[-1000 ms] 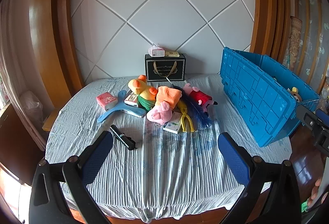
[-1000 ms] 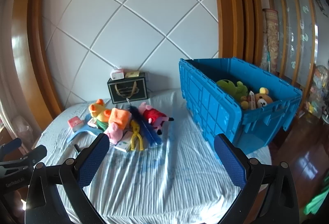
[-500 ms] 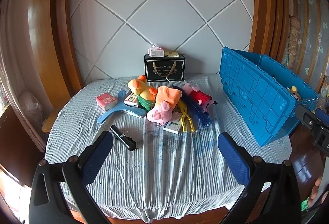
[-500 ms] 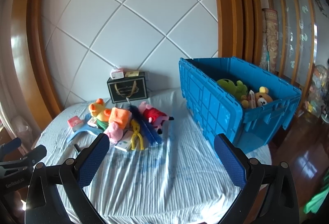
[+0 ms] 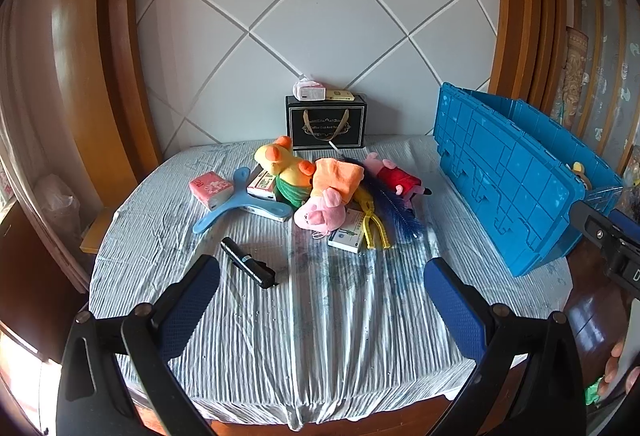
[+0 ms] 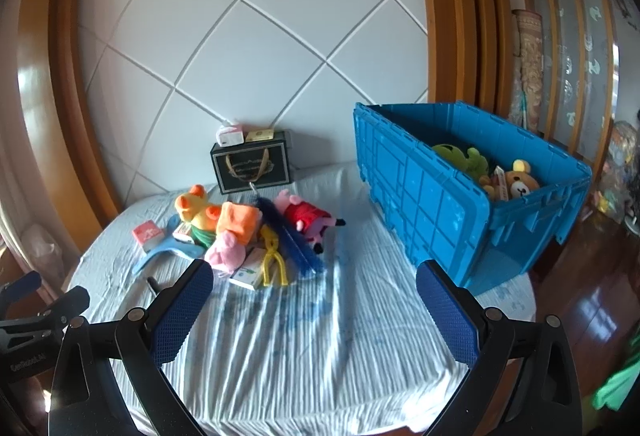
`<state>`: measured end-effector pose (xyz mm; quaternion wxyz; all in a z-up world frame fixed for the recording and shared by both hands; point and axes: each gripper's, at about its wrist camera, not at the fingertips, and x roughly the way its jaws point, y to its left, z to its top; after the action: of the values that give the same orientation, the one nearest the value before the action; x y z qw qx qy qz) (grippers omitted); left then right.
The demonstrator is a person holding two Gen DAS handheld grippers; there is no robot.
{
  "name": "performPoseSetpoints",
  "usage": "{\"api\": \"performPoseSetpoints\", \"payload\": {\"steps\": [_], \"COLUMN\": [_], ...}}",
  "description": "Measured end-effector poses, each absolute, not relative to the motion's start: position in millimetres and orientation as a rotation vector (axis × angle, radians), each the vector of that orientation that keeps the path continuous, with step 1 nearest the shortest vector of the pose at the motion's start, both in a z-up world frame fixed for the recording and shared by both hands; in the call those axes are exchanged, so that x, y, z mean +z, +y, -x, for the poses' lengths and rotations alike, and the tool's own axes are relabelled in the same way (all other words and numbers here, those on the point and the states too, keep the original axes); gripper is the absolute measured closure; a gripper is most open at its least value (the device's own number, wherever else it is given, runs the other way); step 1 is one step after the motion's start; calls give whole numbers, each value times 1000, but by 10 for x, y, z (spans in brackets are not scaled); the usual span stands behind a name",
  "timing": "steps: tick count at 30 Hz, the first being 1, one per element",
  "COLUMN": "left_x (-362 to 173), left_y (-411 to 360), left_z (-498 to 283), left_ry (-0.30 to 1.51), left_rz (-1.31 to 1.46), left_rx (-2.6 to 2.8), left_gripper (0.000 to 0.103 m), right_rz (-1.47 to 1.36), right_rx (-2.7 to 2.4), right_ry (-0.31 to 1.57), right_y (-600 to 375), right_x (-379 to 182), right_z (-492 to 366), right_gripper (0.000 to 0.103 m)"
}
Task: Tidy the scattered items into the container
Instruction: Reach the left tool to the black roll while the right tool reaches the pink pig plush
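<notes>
With both sets of fingers spread wide and holding nothing, left gripper point(image 5: 320, 288) and right gripper point(image 6: 314, 300) hover at the near edge of the counter point(image 5: 320, 336), likely staged for a first pick. The nearest loose item is a black flashlight point(image 5: 249, 263), just ahead of the left fingers. Beyond it is the toy pile: pink pig plush point(image 5: 320, 212), yellow tongs point(image 5: 370, 224), blue brush point(image 5: 396, 210). The blue crate point(image 6: 432, 204) sits to the right, open-topped and already holding a teddy bear point(image 6: 520, 182), so drops go there.
</notes>
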<state>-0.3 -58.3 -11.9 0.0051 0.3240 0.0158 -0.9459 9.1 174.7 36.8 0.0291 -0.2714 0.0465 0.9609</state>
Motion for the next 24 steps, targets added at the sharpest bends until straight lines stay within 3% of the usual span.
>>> {"api": "performPoseSetpoints", "payload": {"steps": [7, 12, 18, 24], "left_x": [-705, -1516, -2291, -2685], "left_y": [-1239, -1720, -1984, -1935], "left_z": [376, 910, 1495, 2233], "left_ry": [120, 243, 298, 328], "left_rz": [-1121, -1434, -1577, -1614], "left_rx": [-2867, -2628, -2387, -2304], "left_gripper": [0, 0, 0, 0], "right_rz": [997, 1307, 1651, 1842], "right_rx": [2961, 2920, 2888, 2855], "right_ry": [120, 90, 79, 74], "right_y": [1277, 995, 588, 357], "right_x": [-22, -697, -1584, -2190], "right_z": [364, 999, 2017, 2842], "right_gripper": [0, 0, 0, 0]}}
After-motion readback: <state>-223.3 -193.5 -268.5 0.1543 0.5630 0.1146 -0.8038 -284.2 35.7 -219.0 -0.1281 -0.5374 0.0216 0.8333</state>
